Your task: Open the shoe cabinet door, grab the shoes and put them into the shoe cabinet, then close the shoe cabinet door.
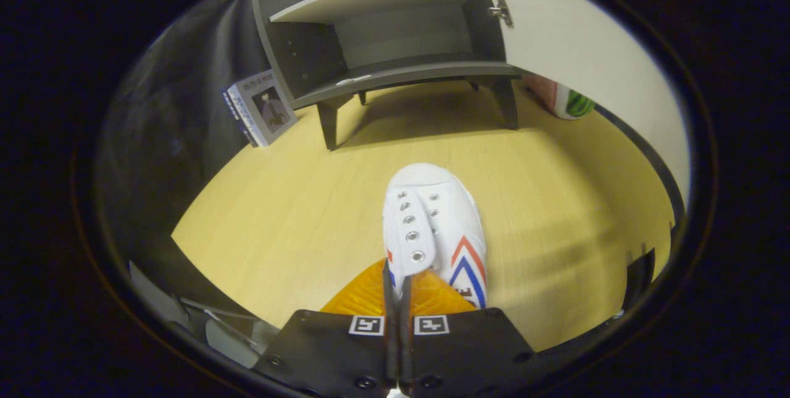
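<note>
Tongs (pixel 398 290) pinch shoe (pixel 435 231); open cabinet (pixel 395 46) beyond, book (pixel 262 108) beside.

Cloth shoe (pixel 435 225) w/ metal eyelets; wood-look floor (pixel 296 213)

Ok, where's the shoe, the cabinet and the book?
shoe (pixel 432 213): gripper view, on its laced top.
cabinet (pixel 401 74): gripper view, on its bottom shelf edge.
book (pixel 266 107): gripper view, on its cover.

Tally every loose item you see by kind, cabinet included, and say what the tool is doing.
White canvas shoe with red and blue chevrons: 1, pinched at its edge by the tool
Grey open shoe cabinet: 1
Book leaning by the cabinet: 1
Watermelon-patterned object behind the cabinet door: 1
Total: 4
</note>
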A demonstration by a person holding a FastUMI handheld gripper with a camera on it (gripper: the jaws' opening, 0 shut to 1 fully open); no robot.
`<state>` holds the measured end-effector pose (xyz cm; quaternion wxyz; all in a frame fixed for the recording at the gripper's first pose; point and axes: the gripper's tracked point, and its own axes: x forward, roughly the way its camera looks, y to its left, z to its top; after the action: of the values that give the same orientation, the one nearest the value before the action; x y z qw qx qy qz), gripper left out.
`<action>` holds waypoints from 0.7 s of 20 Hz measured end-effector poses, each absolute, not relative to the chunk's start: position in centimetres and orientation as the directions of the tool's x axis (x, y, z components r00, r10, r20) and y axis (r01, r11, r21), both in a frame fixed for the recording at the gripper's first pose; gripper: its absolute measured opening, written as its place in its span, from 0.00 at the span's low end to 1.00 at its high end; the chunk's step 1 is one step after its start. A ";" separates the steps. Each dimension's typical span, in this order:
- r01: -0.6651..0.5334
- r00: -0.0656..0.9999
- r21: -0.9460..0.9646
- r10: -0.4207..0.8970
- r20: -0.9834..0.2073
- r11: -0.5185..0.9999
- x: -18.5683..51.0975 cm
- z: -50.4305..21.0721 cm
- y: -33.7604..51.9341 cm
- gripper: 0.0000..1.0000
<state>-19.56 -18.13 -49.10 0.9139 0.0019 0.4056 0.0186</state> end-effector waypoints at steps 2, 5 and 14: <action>-0.036 0.675 -0.032 0.001 -0.738 0.999 -19.6 -48.5 -18.1 0.03; 0.013 0.707 -0.031 -0.031 -0.707 0.999 -18.8 -46.9 -17.9 0.03; 0.040 0.758 -0.013 -0.039 -0.652 0.999 -16.4 -40.7 -16.3 0.03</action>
<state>-16.44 -16.32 -40.66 0.9374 0.0009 0.3475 -0.0212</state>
